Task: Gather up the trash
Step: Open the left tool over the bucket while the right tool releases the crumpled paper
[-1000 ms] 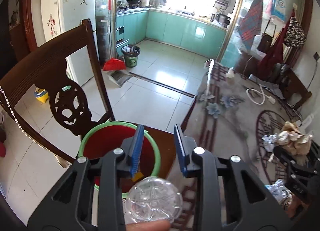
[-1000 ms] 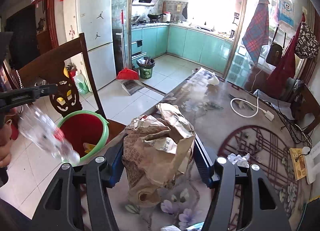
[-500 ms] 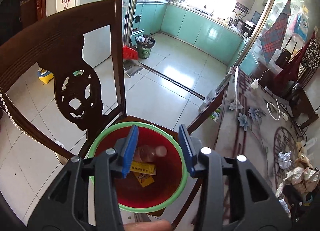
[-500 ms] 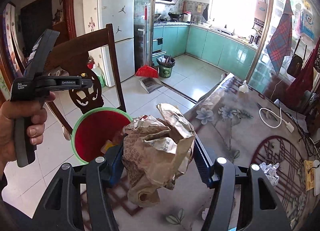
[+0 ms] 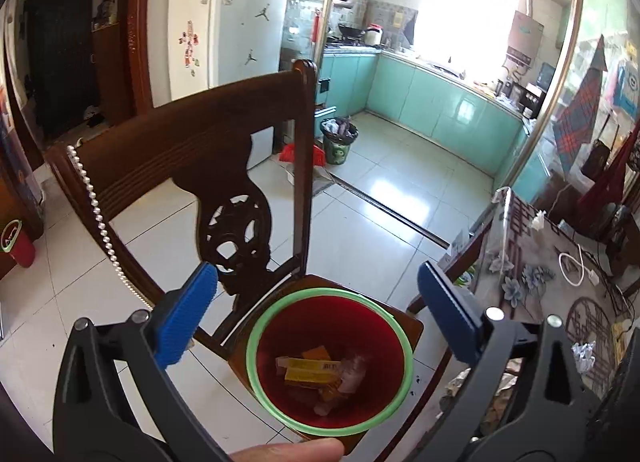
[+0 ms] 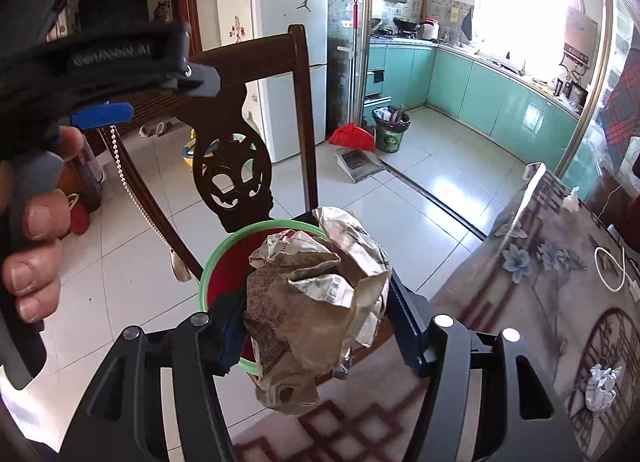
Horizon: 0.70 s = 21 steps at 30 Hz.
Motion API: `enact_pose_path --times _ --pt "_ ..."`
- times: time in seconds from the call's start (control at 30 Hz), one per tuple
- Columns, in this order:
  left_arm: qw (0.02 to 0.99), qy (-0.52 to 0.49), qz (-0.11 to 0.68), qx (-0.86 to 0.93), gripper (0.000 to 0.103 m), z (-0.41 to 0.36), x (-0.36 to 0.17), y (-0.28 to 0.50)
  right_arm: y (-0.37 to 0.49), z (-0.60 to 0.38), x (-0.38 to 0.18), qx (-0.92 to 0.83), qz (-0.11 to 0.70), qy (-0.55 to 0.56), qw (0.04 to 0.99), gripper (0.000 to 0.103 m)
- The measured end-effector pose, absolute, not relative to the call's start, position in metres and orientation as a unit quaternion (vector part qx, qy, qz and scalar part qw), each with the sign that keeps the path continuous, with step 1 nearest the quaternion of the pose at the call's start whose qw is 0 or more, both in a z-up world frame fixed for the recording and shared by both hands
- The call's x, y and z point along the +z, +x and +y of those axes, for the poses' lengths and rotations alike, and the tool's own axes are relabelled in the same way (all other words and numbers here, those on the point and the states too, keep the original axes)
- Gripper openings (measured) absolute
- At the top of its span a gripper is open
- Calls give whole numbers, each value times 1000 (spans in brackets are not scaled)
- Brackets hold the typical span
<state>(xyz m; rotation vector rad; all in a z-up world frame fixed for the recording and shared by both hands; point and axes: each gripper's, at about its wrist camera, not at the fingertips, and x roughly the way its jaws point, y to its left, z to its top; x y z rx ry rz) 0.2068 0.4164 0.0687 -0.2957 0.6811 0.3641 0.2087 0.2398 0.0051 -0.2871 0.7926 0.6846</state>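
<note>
A red bin with a green rim [image 5: 256, 336] stands on a dark wooden chair seat; yellow wrappers [image 5: 308, 367] and a clear plastic bottle [image 5: 348, 372] lie inside it. My left gripper [image 5: 318, 312] is open and empty above the bin. My right gripper [image 6: 316, 322] is shut on a crumpled brown paper bag [image 6: 316, 302], held at the table's edge just in front of the bin [image 6: 212, 262]. The left gripper shows at the upper left of the right wrist view [image 6: 104, 114].
The carved chair back [image 5: 224, 166] rises behind the bin. The floral table [image 6: 520, 282] lies to the right with a crumpled foil ball [image 6: 602, 386] and a white cable [image 6: 608, 266]. A small bin and red broom [image 6: 352, 134] stand on the tiled floor.
The plastic bottle left my left gripper and now lies in the red bin; the left jaws have opened wide. My right gripper has carried the paper bag closer to the bin.
</note>
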Motion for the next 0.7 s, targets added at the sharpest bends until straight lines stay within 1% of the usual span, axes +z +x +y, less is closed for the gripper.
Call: enact_pose_path --times 0.27,0.47,0.57,0.63,0.7 --pt "904 -184 302 239 98 466 82 178 222 295 -20 341 389 -154 842 60" --pt "902 -182 291 261 98 477 85 170 232 313 -36 339 401 -160 836 61" --pt "901 -181 288 267 98 480 86 168 237 318 -41 336 408 -157 834 67" --pt "902 -180 287 268 98 480 87 169 238 317 -41 334 408 -151 836 82" --pt "902 -177 288 269 98 479 86 169 238 317 -38 331 404 -148 840 87"
